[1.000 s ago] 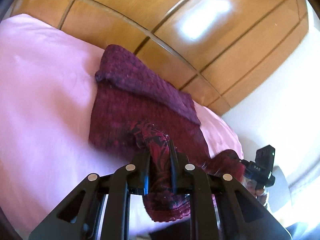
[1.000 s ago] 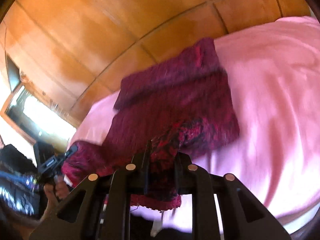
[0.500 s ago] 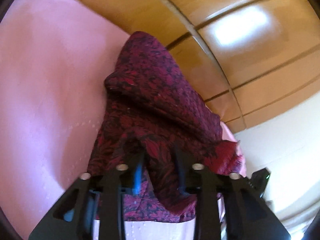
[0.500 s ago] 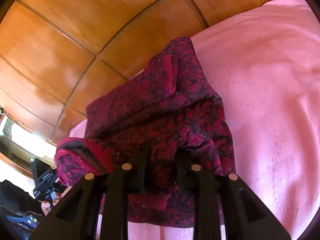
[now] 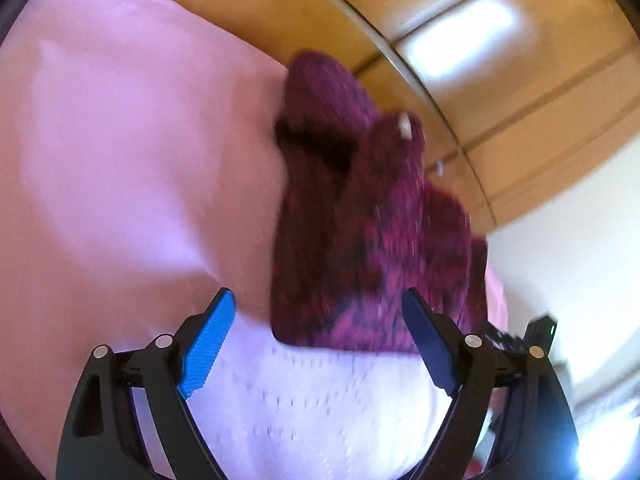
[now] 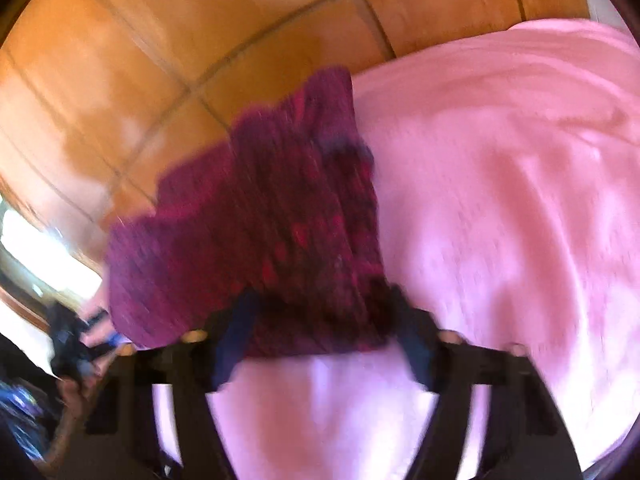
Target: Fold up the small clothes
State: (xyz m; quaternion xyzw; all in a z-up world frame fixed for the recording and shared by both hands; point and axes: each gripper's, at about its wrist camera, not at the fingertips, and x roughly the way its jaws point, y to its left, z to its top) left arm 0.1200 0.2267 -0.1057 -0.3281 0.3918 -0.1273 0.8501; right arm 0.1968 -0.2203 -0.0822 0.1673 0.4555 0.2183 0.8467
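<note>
A dark red patterned garment lies folded over on the pink bedspread, near the wooden headboard. My left gripper is open, its blue pads spread wide just short of the garment's near edge. In the right wrist view the same garment lies ahead, blurred by motion. My right gripper is open, its fingers on either side of the garment's near edge and not holding it.
A wooden panelled headboard runs behind the bed. A white wall stands at the right. The other gripper and hand show at the left edge of the right wrist view. Pink bedspread stretches to the right.
Both grippers were shut on the garment's edge and carried it forward over itself. Now both have opened and let go, and the garment lies folded on the bed.
</note>
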